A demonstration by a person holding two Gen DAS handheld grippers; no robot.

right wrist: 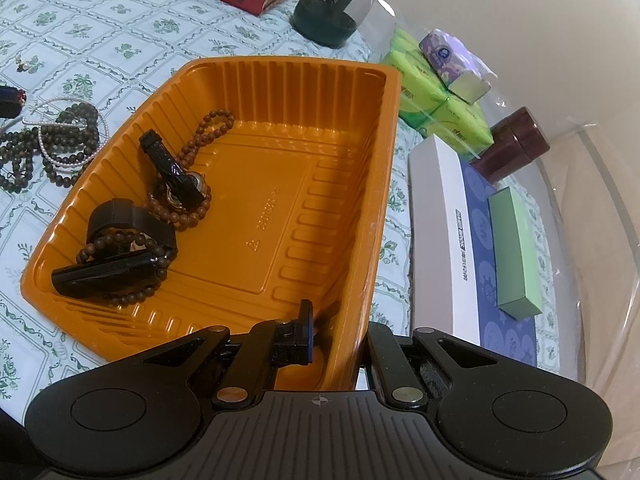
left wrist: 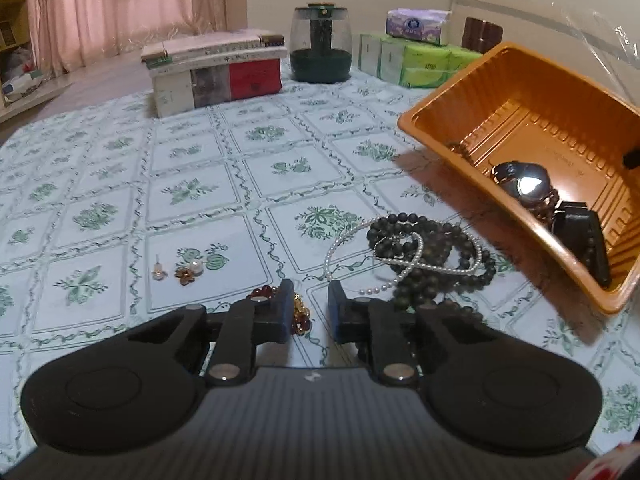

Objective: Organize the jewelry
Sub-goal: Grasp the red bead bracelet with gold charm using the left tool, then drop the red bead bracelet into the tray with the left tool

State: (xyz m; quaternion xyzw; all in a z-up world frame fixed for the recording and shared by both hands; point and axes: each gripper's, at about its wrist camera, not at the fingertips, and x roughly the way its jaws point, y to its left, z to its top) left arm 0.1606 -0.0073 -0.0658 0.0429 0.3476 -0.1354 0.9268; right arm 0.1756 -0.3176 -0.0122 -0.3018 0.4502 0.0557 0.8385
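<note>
- The table (left wrist: 120,184), covered in a green flower-patterned cloth, carries everything.
- The orange tray (right wrist: 344,128) is tipped up on one side. The right gripper (right wrist: 340,340) is clamped on its near wall: one finger (right wrist: 306,332) sits inside the tray, the other is hidden behind the wall outside.
- Inside the tray, toward its low corner, lie two watches (right wrist: 120,240) with black straps, tangled with brown bead strings (right wrist: 200,136).
- A pile of dark bead necklaces (left wrist: 432,256) lies on the cloth just beside the tray, with a white pearl strand (left wrist: 348,240) looped through it. It sits ahead and to the right of the left gripper's fingers, apart from them.
- The left gripper (left wrist: 310,308) hangs low over the cloth with its fingers spread and nothing between the pads.
- A red bead bracelet with a gold piece (left wrist: 300,312) lies right at the left gripper's left finger (left wrist: 286,304), partly hidden behind it and reaching into the gap.
- A pearl earring (left wrist: 192,270) and a small stud (left wrist: 159,270) lie on the cloth, ahead and left of those fingers.
</note>
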